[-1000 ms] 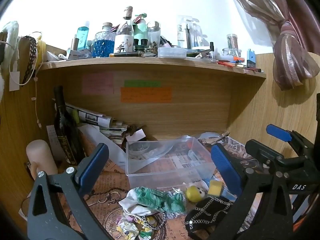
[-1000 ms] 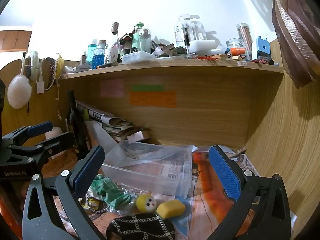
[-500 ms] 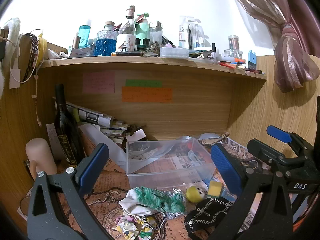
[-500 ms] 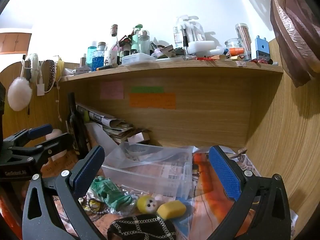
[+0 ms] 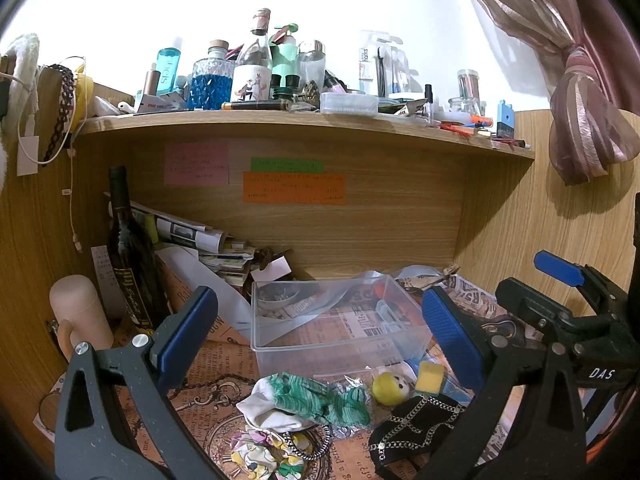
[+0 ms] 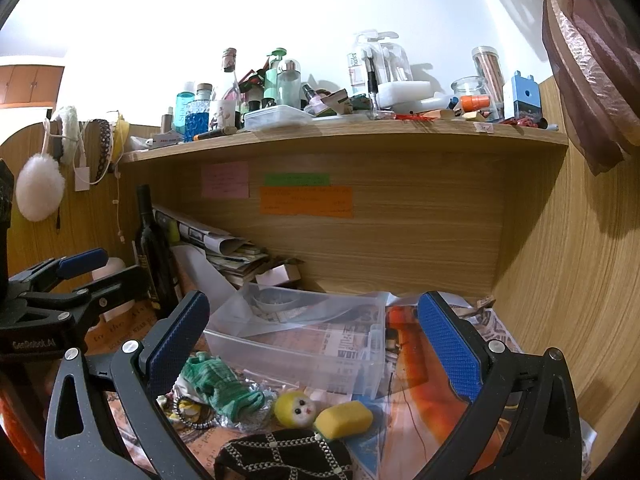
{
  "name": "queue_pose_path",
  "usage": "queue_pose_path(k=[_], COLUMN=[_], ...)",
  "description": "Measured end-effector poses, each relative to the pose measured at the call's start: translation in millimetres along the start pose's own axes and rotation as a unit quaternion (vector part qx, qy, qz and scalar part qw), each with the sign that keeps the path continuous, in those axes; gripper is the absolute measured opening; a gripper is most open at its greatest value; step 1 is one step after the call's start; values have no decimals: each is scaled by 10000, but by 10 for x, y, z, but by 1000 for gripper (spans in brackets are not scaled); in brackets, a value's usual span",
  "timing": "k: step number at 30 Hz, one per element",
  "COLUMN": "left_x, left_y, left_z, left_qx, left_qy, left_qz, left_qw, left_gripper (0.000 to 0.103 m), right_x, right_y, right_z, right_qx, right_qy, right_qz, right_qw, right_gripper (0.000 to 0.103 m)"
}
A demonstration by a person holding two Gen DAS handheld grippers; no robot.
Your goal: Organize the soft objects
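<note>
A clear plastic bin stands on the desk under the shelf. In front of it lie a green-and-white knit cloth, a small yellow doll head, a yellow sponge, a black pouch with chain pattern and a flowery scrunchie. My left gripper is open and empty above the pile. My right gripper is open and empty over the bin's front; it also shows in the left wrist view.
A dark wine bottle and a pink cylinder stand at the left. Folded newspapers are stacked at the back. The shelf above carries several bottles. Wooden walls close both sides. A beaded bracelet lies by the cloth.
Both grippers have lifted and tilted slightly, so the scene sits a little lower in each view. Both stay open. The objects on the desk have not moved.
</note>
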State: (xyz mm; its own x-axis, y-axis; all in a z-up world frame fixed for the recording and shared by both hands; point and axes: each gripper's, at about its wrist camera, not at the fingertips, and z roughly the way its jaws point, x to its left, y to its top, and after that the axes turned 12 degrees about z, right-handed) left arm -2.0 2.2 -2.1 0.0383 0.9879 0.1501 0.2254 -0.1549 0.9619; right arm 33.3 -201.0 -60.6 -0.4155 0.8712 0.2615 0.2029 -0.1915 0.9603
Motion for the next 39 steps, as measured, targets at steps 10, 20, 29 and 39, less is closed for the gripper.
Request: queue_pose_path(k=[10, 20, 29, 39], left_x=[2, -18, -19, -19], left_y=[-2, -23, -18, -12], left_z=[0, 36, 36, 35], left_qx=[-1, -16, -11, -10], left_qy=[0, 0, 3, 4], left_qz=[1, 10, 10, 12], left_qw=[10000, 10000, 10000, 10000], left_gripper=[103, 103, 103, 103], right_x=[-4, -5, -9, -10], right_y=[-4, -4, -1, -4], right_z=[9, 10, 11, 11], right_qx=[-3, -8, -17, -20], right_qy=[5, 9, 12, 17], right_qz=[16, 20, 29, 33], right_qw=[10000, 10000, 10000, 10000], right_gripper=[103, 103, 103, 103])
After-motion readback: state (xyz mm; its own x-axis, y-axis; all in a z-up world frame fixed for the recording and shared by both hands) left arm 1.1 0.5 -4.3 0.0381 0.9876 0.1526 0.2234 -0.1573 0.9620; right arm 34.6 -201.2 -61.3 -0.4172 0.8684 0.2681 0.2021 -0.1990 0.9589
